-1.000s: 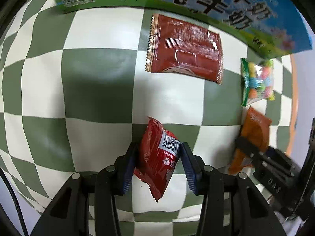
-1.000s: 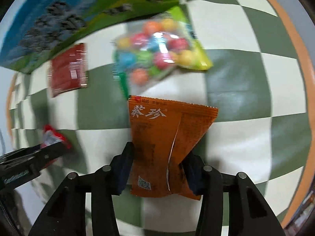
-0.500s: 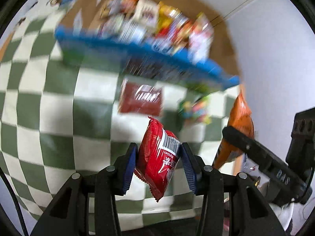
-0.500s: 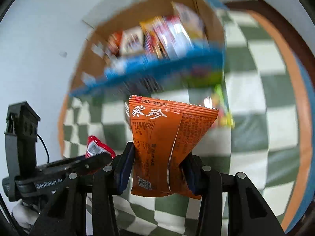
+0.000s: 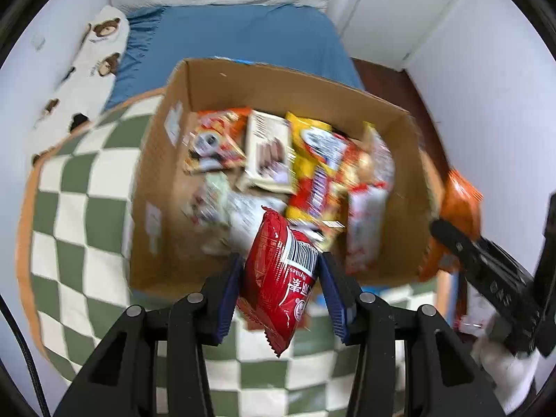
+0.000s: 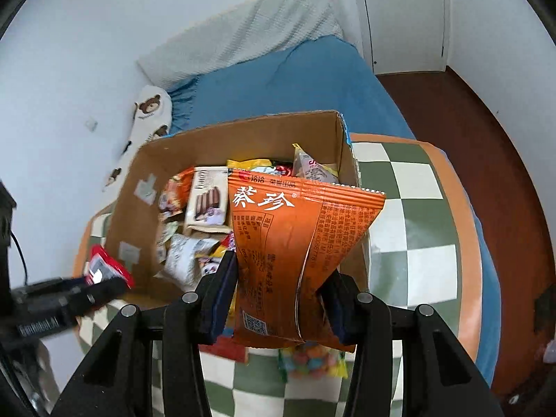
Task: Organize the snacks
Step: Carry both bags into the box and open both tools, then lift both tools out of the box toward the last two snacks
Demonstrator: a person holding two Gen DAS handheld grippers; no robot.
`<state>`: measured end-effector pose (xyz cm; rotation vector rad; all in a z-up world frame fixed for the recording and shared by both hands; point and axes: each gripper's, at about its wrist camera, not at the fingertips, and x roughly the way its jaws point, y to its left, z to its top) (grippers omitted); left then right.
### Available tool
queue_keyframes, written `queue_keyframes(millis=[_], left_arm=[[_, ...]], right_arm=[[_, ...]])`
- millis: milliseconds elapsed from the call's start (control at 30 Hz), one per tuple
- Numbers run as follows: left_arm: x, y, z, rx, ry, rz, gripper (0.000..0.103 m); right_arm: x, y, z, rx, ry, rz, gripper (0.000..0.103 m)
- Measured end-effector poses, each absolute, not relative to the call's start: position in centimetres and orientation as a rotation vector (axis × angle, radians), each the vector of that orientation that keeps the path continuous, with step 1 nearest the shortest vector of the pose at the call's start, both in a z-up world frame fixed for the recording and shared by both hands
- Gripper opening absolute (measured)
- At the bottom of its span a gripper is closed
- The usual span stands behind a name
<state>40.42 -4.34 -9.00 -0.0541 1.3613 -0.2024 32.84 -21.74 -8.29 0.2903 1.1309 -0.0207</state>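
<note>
My left gripper (image 5: 281, 295) is shut on a red snack packet (image 5: 281, 278) and holds it in the air over the near wall of an open cardboard box (image 5: 278, 83) filled with several snack packs. My right gripper (image 6: 281, 299) is shut on an orange snack packet (image 6: 292, 243) and holds it above the box's (image 6: 243, 132) near right corner. The orange packet also shows at the right of the left wrist view (image 5: 458, 208). The red packet shows at the left of the right wrist view (image 6: 104, 267).
The box stands on a green and white checkered table (image 5: 76, 208) with an orange rim. A bag of coloured candies (image 6: 312, 361) and a dark red packet (image 6: 226, 347) lie on the table below my right gripper. A blue bed (image 6: 295, 80) lies behind.
Both grippers have risen from the table with their packets and now look down into the box, which was seen from the side before.
</note>
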Motion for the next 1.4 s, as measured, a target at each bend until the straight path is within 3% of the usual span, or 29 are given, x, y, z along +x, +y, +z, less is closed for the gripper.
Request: queue_keyframes(millis=[200, 267, 300, 333, 367, 400, 833, 1400], left_arm=[[43.4, -3.2, -11.9, -0.02, 1.42, -0.143, 0.042], [43.9, -2.7, -13.1, 0.003, 1.445, -0.103, 0.042], [44.0, -2.5, -13.4, 0.019, 1.444, -0.08, 0.051], [44.1, -2.4, -13.9, 0.04, 1.443, -0.063, 0.071], [44.1, -2.3, -14.4, 0.059, 1.452, -0.05, 0.083], [44.1, -2.2, -14.8, 0.053, 1.461, -0.046, 0.093], [41.6, -3.8, -16.4, 0.034, 1.449, -0.087, 0.093], [34.9, -5.0, -9.1, 0.066, 1.121, -0.086, 0.093]], right_arm=[[34.4, -21.9, -12.1, 0.324, 1.201, -0.037, 0.05], [34.9, -21.7, -13.3, 0.311, 1.255, -0.037, 0.057], [35.1, -21.6, -13.8, 0.302, 1.275, -0.039, 0.063], [35.3, -21.5, -14.3, 0.303, 1.294, -0.031, 0.081], [35.4, -21.5, -14.5, 0.311, 1.304, -0.019, 0.096], [35.4, -21.5, -14.8, 0.31, 1.315, -0.016, 0.097], [35.6, -20.8, -15.3, 0.269, 1.353, -0.062, 0.098], [30.0, -18.5, -9.5, 0.17, 1.163, -0.081, 0.098]])
